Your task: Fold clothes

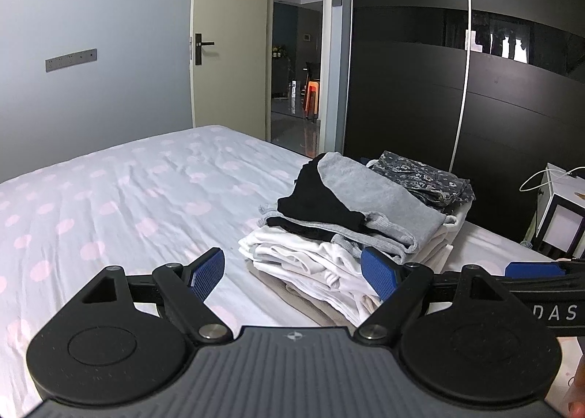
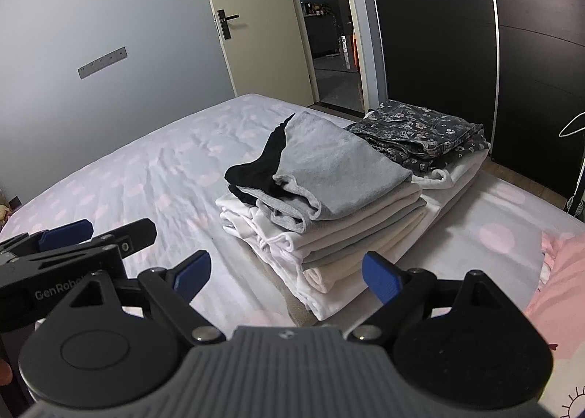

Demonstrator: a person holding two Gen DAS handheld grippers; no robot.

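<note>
Both claws, left (image 1: pixel 292 273) and right (image 2: pixel 287 275), hang open and empty near the folded pile (image 2: pixel 329 198) on the bed (image 1: pixel 128 198). Pink cloth (image 2: pixel 559 271) is cut off at right.

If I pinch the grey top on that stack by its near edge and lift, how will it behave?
The grey top will probably droop and unfold, since its edges already sag softly. It likely drags the black garment tucked against it. The white stack beneath looks loosely layered, so it may shift.

Pink-dotted bed sheet (image 1: pixel 109 198); grey top (image 2: pixel 329 165), perhaps black-lined.
</note>
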